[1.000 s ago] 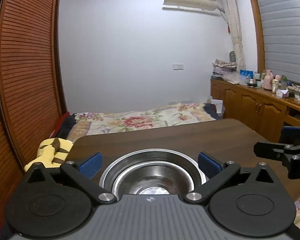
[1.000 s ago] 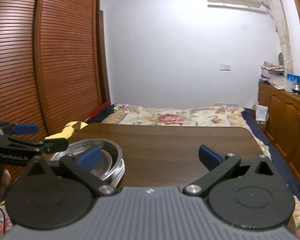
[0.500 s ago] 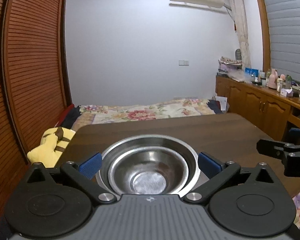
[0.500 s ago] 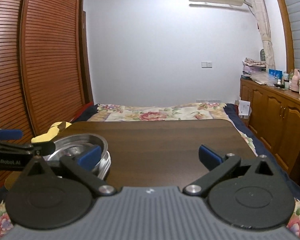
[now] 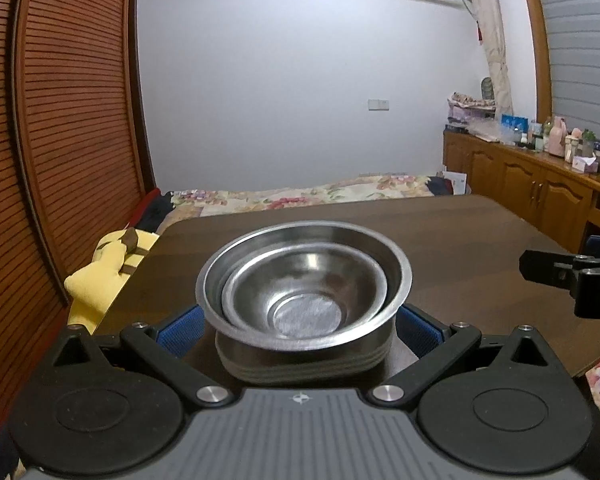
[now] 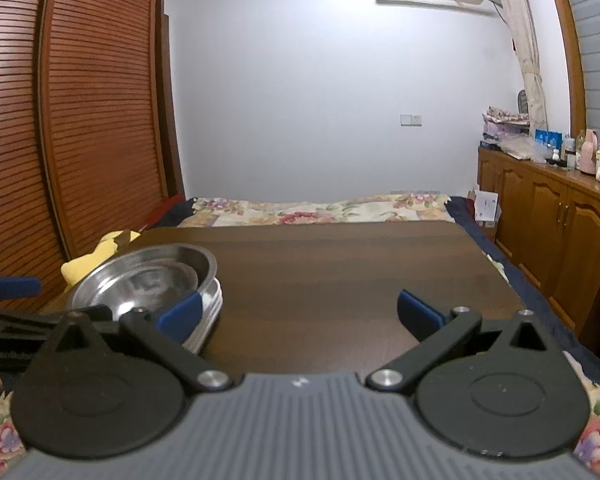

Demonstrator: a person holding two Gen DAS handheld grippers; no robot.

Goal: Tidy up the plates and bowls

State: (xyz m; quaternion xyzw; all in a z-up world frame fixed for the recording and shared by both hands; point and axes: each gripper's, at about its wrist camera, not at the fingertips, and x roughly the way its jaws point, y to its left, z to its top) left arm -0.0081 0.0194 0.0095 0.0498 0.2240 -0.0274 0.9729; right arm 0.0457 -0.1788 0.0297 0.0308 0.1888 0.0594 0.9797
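Note:
A stack of nested steel bowls (image 5: 304, 300) stands on the dark wooden table (image 5: 460, 232), near its left edge. My left gripper (image 5: 298, 330) is open, its blue pads (image 5: 180, 330) on either side of the stack's base, close to it. In the right wrist view the same bowls (image 6: 140, 280) sit to the left. My right gripper (image 6: 299, 315) is open over bare table (image 6: 340, 264) with nothing between its fingers. Its left pad overlaps the bowls' rim in the picture. The right gripper's tip (image 5: 572, 276) shows at the right edge of the left wrist view.
A yellow plush toy (image 5: 100, 272) lies off the table's left edge. Beyond the table's far edge is a bed with a floral cover (image 5: 300, 196). Wooden cabinets (image 5: 540, 196) with bottles on top line the right wall, and louvered doors (image 5: 60, 120) the left.
The left gripper has drawn back and dipped, so the whole bowl stack now shows between its fingers rather than half hidden under its body. The right gripper has barely shifted.

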